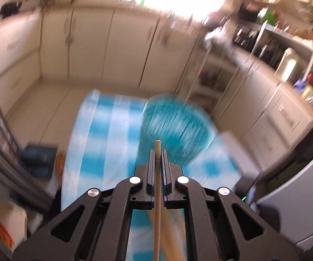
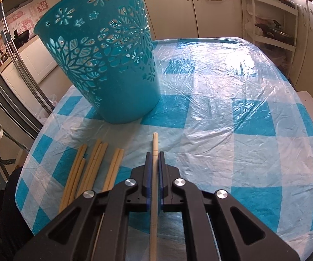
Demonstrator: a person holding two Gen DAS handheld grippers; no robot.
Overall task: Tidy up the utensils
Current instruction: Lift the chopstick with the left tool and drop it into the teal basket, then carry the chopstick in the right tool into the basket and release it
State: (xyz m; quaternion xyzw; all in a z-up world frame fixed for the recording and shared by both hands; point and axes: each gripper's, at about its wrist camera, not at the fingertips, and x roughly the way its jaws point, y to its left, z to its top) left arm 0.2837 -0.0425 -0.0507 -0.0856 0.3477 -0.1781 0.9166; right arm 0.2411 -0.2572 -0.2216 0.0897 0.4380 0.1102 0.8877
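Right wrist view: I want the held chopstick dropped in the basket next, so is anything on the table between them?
Nothing visible does. The right gripper is shut on a chopstick; bare tablecloth lies between its tip and the teal basket. Loose chopsticks lie leftward.

A: What is the basket (image 2: 104, 65) made of?
B: Smooth teal plastic, slightly glossy, pierced with flower cut-outs.

A: And the table (image 2: 232, 113)?
B: A blue-and-white checked cover under thin, crinkled, shiny clear plastic film.

A: The chopsticks (image 2: 95, 165)?
B: Pale matt wood or bamboo, smooth.

A: The right claw (image 2: 155, 156)?
B: Matt black plastic with blue pads and shiny round metal pins (image 2: 131, 182).
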